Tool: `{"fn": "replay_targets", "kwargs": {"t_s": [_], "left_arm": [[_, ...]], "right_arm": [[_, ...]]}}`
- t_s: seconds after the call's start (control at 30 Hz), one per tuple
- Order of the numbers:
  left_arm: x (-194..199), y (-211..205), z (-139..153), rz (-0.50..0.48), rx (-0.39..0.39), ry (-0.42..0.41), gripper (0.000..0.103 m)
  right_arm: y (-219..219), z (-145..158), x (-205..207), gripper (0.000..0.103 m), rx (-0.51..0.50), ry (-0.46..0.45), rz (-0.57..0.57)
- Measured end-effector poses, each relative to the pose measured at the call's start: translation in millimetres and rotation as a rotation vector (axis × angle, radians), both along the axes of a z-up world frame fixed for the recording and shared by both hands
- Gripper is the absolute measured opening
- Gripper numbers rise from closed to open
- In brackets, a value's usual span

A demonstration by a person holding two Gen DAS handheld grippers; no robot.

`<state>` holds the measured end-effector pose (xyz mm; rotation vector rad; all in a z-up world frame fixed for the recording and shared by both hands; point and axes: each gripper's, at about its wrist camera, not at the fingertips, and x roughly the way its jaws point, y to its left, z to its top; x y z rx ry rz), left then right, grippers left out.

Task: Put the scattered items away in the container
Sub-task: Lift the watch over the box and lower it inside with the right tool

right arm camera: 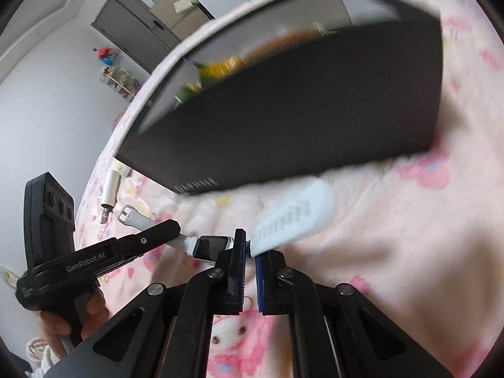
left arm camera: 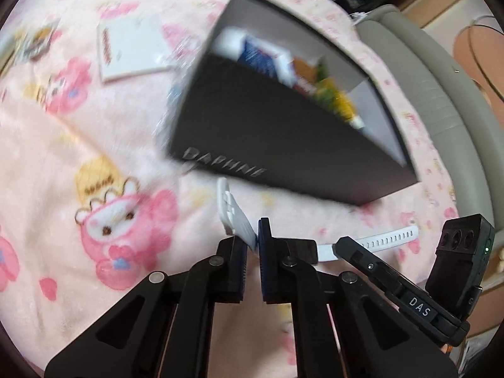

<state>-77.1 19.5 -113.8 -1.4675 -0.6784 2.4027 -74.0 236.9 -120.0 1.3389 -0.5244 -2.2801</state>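
Observation:
A white-strapped smartwatch [left arm camera: 234,212] is held between both grippers above a pink cartoon blanket. My left gripper [left arm camera: 253,239] is shut on its buckle-end strap; the holed strap end [left arm camera: 390,236] sticks out to the right past the other gripper. My right gripper [right arm camera: 250,245] is shut on the holed strap [right arm camera: 293,214], next to the watch face [right arm camera: 211,245]. The dark open box [left arm camera: 283,135] stands just beyond, holding several packets [left arm camera: 261,56]. It also shows in the right wrist view [right arm camera: 299,119].
A white booklet [left arm camera: 129,50] and a small card [left arm camera: 41,41] lie on the blanket [left arm camera: 63,157] at the far left. A silver tube [right arm camera: 110,189] lies left of the box. A grey bed rail [left arm camera: 419,72] runs at the right.

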Motion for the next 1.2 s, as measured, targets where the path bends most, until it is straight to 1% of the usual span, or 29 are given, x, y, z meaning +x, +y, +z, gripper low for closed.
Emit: {"fn": "replay_targets", "kwargs": {"t_s": [0.2,0.27,0.33,0.4,0.43,0.53,0.6,0.67,0.73,0.83,0.93,1.0,1.07,1.13,1.2], "left_arm": [[6,2,50,-0.056,0.036,0.086,0.004],[3,3,67,-0.076,0.052,0.118,0.004],[-8,2,84,-0.092,0.046,0.145,0.004],[-23,-7,99,-0.097,0.036,0.154,0.004],[-33,-9,104,-0.095,0.033,0.152,0.004],[-78,6,104,-0.082,0.034,0.123,0.005],[-112,11,100,-0.072,0.03,0.093,0.005],[-146,16,95,-0.062,0.023,0.063,0.005],[-172,19,86,-0.054,0.017,0.038,0.004],[-204,23,70,-0.044,0.007,0.006,0.004],[-235,26,54,-0.036,0.003,-0.03,0.005],[-247,28,40,-0.043,0.023,-0.078,0.006],[-254,28,29,-0.046,0.022,-0.119,0.019],[-254,24,25,-0.042,0.016,-0.134,0.02],[-248,18,25,-0.037,0.03,-0.131,0.022]], "right_arm": [[10,50,7,0.003,-0.032,0.093,-0.003],[13,70,7,0.003,-0.036,0.137,-0.002],[15,92,0,0.003,-0.041,0.182,0.004],[14,106,-16,0.003,-0.029,0.212,0.015],[17,113,-26,0.003,-0.004,0.221,0.017],[16,126,-65,0.003,0.066,0.241,0.024],[9,129,-97,0.003,0.103,0.23,0.036],[4,128,-128,0.003,0.135,0.205,0.045],[1,122,-157,0.003,0.17,0.171,0.048],[-2,105,-197,0.003,0.192,0.115,0.062],[1,81,-227,0.004,0.202,0.031,0.052],[4,66,-240,0.004,0.216,-0.02,0.033],[8,52,-248,0.004,0.216,-0.071,0.016],[16,42,-250,0.006,0.207,-0.113,-0.012],[22,41,-247,0.008,0.206,-0.126,-0.027]]}}
